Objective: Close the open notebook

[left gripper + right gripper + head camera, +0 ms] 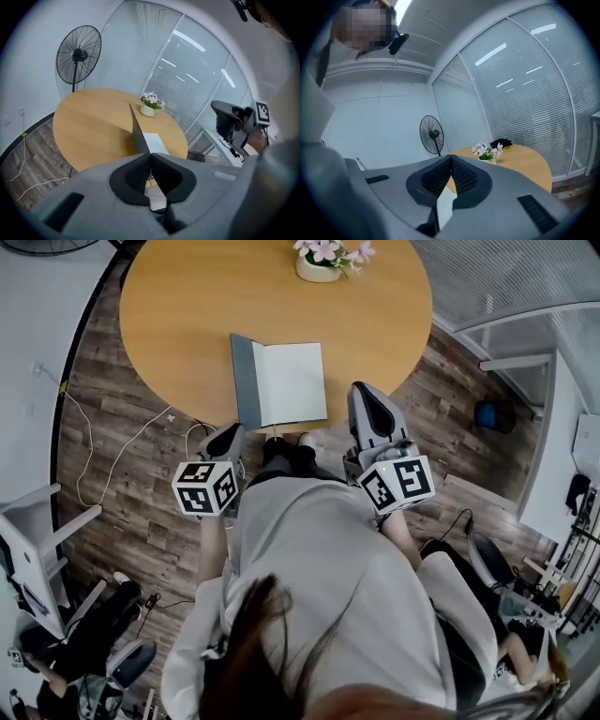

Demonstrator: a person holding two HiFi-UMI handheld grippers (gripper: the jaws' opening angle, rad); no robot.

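The notebook (279, 383) lies open near the front edge of the round wooden table (187, 324). Its grey cover (245, 381) stands up on the left and a white page (292, 382) lies flat on the right. In the left gripper view the cover (139, 133) rises edge-on above the page (156, 143). My left gripper (232, 433) hangs just off the table's edge by the notebook's near left corner, jaws shut and holding nothing. My right gripper (362, 392) hovers beside the notebook's near right corner, jaws also shut and holding nothing. A white sliver (444, 208) shows below its jaws.
A white pot of pink flowers (319, 263) stands at the table's far side, with a small black thing (501, 143) beyond it. A standing fan (78, 54) is behind the table. Cables (94, 456) trail on the wood floor at left. Chairs and a seated person (84, 643) are nearby.
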